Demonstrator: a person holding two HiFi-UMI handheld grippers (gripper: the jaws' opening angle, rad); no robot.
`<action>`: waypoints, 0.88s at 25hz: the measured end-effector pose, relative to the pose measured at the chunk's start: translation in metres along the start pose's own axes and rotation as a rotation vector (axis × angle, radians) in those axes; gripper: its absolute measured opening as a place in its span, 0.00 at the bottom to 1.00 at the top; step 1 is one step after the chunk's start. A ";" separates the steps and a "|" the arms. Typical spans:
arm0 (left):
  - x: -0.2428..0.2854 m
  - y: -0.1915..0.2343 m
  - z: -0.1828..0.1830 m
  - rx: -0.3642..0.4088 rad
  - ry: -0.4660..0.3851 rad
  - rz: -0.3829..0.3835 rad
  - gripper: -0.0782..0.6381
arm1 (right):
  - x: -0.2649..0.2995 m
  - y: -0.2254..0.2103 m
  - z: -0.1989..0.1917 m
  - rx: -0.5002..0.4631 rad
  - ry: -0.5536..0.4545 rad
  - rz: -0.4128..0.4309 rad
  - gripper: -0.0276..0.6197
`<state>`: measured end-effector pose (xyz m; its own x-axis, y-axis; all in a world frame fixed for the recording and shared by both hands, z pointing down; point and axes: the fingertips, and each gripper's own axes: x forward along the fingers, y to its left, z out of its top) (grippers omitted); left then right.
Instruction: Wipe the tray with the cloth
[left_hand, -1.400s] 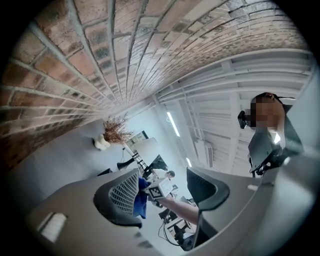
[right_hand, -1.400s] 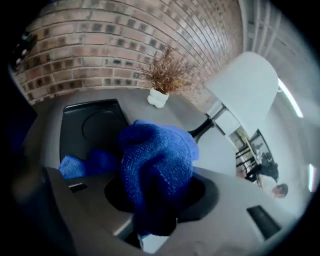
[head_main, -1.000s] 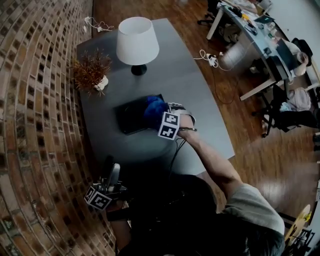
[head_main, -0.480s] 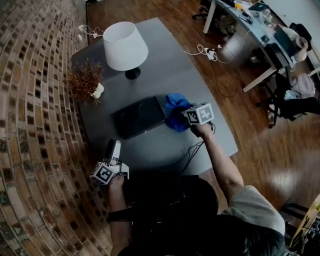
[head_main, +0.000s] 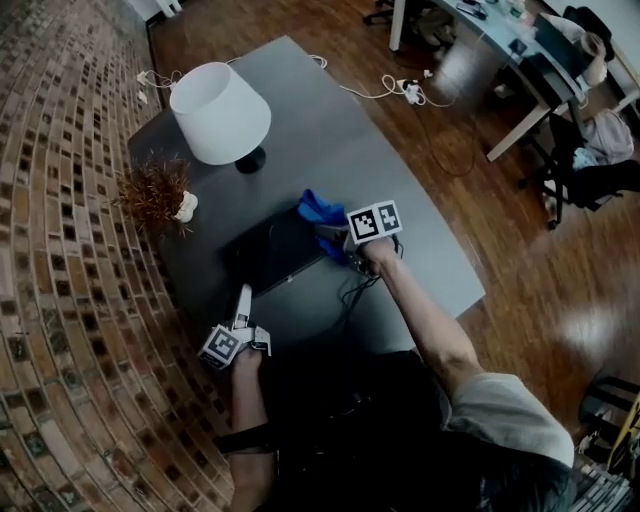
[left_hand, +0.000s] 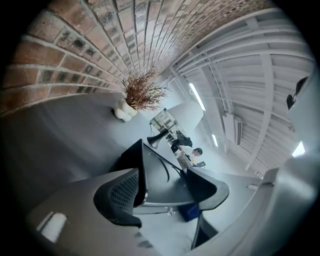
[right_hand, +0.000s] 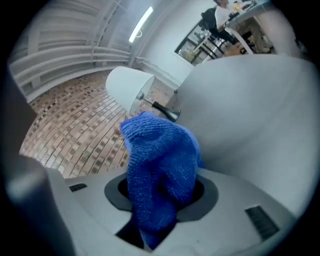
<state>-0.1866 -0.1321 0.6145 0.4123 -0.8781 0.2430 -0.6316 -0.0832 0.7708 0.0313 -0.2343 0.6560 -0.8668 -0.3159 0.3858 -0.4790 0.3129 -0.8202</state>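
The grey table (head_main: 400, 160) fills the middle of the head view, with the white lamp (head_main: 220, 112) standing toward its far end. The tray (head_main: 268, 255) lies on the table on my side of the lamp. It is a dark, flat rectangle with a low rim. Its long axis runs across my view, left to right, and the right end tips a little away from me. Its surface looks matte and even, and I cannot tell from here whether any dirt is on it. A small dried plant (head_main: 153, 190) stands by the brick wall, beyond the tray's left end.

The blue cloth (head_main: 316, 210) is a bunched, nubbly wad at the tray's right end, sticking out past my fingertips toward the lamp. My right gripper (head_main: 335, 240) is clenched on it. In the right gripper view the jaws pinch the lower part of the wad, and the rest billows out ahead of them.

The tray lies to the left of that gripper, so I judge the wipe should sweep leftward along the long axis, and my right hand is the nearer one for it.

My left gripper (head_main: 243, 298) is by the tray's near left corner and points up the table. Its jaws stand apart and grip nothing, and the tray's near edge shows between them.
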 end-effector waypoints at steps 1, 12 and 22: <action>0.000 0.001 0.001 0.002 0.005 0.001 0.51 | -0.009 -0.003 -0.014 0.000 0.045 -0.006 0.30; -0.003 0.001 -0.005 -0.041 -0.015 0.009 0.50 | 0.056 -0.064 0.063 -0.183 -0.046 -0.306 0.30; -0.022 -0.005 -0.008 -0.051 -0.053 0.074 0.50 | -0.040 -0.039 -0.060 -0.044 0.163 -0.245 0.29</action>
<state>-0.1867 -0.1088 0.6103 0.3298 -0.9046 0.2701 -0.6242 0.0057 0.7812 0.0769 -0.1804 0.6980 -0.7336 -0.2400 0.6358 -0.6793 0.2847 -0.6764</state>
